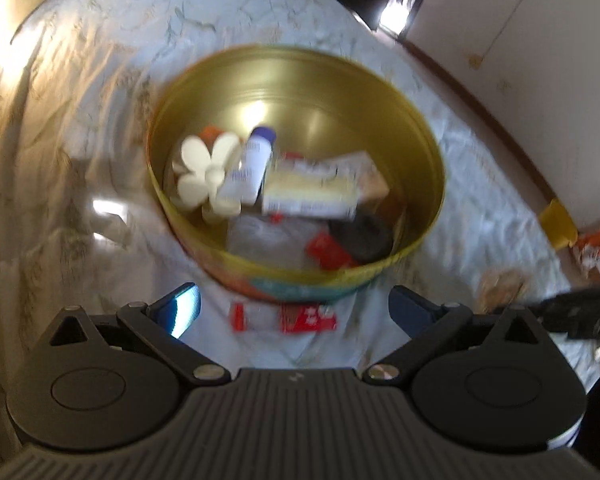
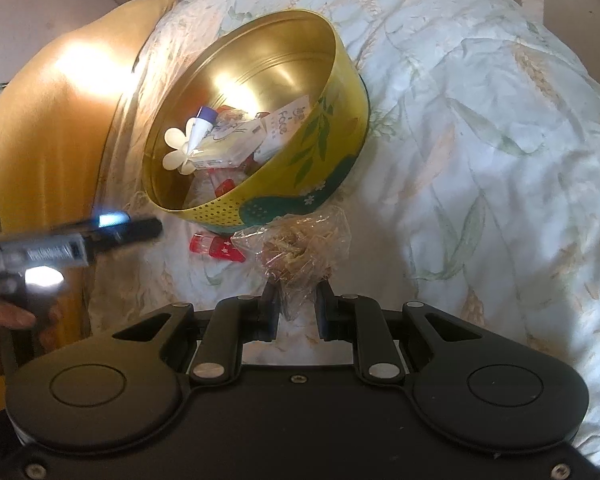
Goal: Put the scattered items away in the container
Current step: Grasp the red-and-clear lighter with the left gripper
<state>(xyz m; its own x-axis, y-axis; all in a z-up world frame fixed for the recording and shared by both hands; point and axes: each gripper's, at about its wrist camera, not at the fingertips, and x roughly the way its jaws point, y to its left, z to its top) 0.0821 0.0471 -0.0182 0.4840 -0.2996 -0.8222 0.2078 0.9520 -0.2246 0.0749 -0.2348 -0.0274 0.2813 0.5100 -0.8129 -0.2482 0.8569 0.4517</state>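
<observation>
A round yellow tin (image 1: 296,160) is set on a flower-printed bedspread (image 1: 100,120), and it is already loaded with a white flower-shaped clip (image 1: 204,176), a small white tube with a purple cap (image 1: 252,168) and some flat cartons (image 1: 320,188), so most of the tidying appears to be done. A red packet (image 1: 284,318) is left lying on the cloth just in front of the tin's near wall. The left gripper (image 1: 296,308) is held above that packet with its fingers spread wide and nothing between them, probably so that the packet can be straddled and picked up next. The right gripper (image 2: 298,304) is closed on the tail of a crinkled clear bag with straw-coloured stuffing (image 2: 296,248), which is held up near the tin, likely waiting to be dropped in. The leaf pattern on the tin's outer side and the pinch on the bag are shown only in the right wrist view; there the left gripper is seen as a blurred dark bar at the left edge. The tin's contents are seen from above only in the left wrist view, though blurred, and a yellow scrap (image 1: 556,228) at the far right edge of the bed is shown only there.
</observation>
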